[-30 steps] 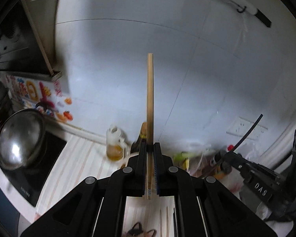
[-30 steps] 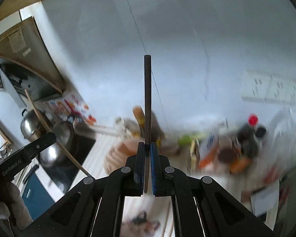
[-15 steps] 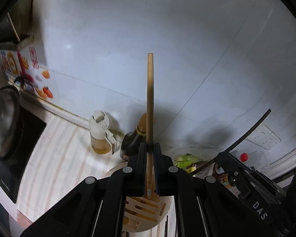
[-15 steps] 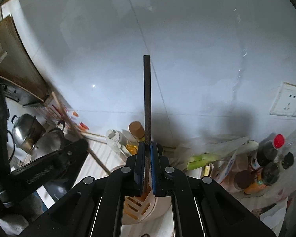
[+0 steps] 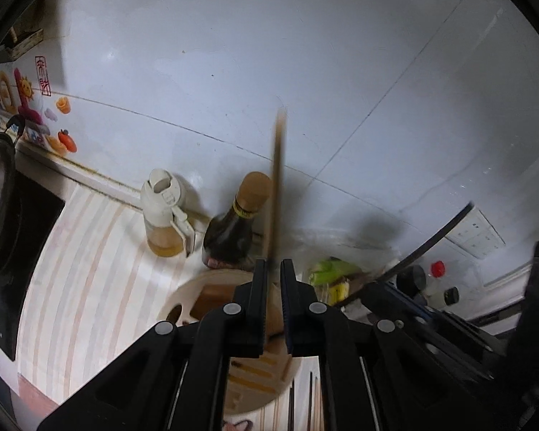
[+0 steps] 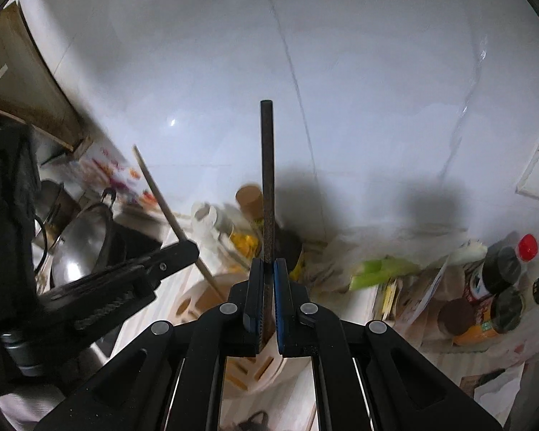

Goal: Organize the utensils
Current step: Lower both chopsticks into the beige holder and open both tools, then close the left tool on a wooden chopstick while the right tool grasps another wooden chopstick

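A pale wooden chopstick [image 5: 278, 165] stands blurred and slightly tilted between the jaws of my left gripper [image 5: 273, 264]. The jaws are opening, with a narrow gap showing beside the stick. Right under them is a round beige utensil holder [image 5: 181, 305] with slots in its top. My right gripper [image 6: 266, 262] is shut on a dark chopstick [image 6: 267, 179] that points straight up, above the same holder [image 6: 194, 298]. In the right wrist view the left gripper [image 6: 183, 251] and its wooden stick [image 6: 161, 201] are at the left.
An oil dispenser [image 5: 161, 215] and a dark sauce bottle [image 5: 233, 230] stand by the tiled wall behind the holder. A pot [image 6: 79, 251] sits on the stove at left. Greens [image 6: 384, 269] and several bottles [image 6: 499, 287] crowd the right. More chopsticks [image 5: 311, 395] lie on the striped counter.
Both grippers have dropped toward the counter and now hang over the holder. The wooden chopstick, straight and sharp before, is now tilted and blurred in the left jaws, which stand slightly wider.
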`<action>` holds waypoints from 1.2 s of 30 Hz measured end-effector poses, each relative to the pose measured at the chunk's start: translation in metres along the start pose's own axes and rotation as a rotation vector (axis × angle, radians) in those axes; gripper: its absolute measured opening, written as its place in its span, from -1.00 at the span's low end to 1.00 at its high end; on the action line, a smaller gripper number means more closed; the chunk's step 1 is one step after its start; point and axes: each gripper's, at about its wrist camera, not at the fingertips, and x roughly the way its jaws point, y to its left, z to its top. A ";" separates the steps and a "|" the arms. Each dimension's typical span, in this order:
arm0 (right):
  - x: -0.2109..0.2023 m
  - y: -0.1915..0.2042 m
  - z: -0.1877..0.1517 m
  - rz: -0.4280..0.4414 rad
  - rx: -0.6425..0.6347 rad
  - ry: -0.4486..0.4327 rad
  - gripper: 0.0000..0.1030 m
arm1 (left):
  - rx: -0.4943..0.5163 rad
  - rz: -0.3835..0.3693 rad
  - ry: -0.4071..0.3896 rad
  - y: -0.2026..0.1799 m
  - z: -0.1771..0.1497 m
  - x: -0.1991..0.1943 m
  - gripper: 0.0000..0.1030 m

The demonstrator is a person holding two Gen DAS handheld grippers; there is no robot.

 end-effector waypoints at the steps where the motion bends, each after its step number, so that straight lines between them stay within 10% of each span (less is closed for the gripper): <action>1: 0.000 -0.001 -0.001 0.004 0.004 0.016 -0.87 | 0.004 0.002 0.000 0.000 0.000 -0.004 -0.82; 3: -0.007 -0.006 -0.004 0.018 0.022 0.019 -0.60 | 0.037 0.051 -0.030 -0.003 -0.003 -0.019 -0.48; 5: -0.018 -0.012 -0.008 0.021 0.045 0.007 -0.18 | 0.062 0.095 -0.073 -0.003 -0.008 -0.035 0.38; 10: -0.053 -0.029 -0.029 -0.011 0.085 -0.029 -0.03 | 0.105 0.198 -0.149 0.004 -0.031 -0.064 0.55; 13: -0.072 -0.040 -0.049 -0.067 0.102 -0.053 0.19 | 0.097 0.214 -0.203 0.013 -0.056 -0.077 1.00; 21: -0.087 -0.090 -0.124 -0.179 0.196 -0.034 0.75 | 0.135 0.252 -0.141 0.010 -0.127 -0.052 1.00; 29: -0.041 -0.140 -0.211 -0.255 0.234 0.118 0.80 | 0.225 0.308 0.061 -0.007 -0.201 0.032 1.00; 33: -0.012 -0.173 -0.249 -0.255 0.279 0.236 -0.03 | 0.185 0.293 0.214 -0.001 -0.236 0.089 0.99; 36: 0.011 -0.195 -0.272 -0.251 0.293 0.318 -0.23 | 0.191 0.284 0.316 -0.001 -0.257 0.129 0.64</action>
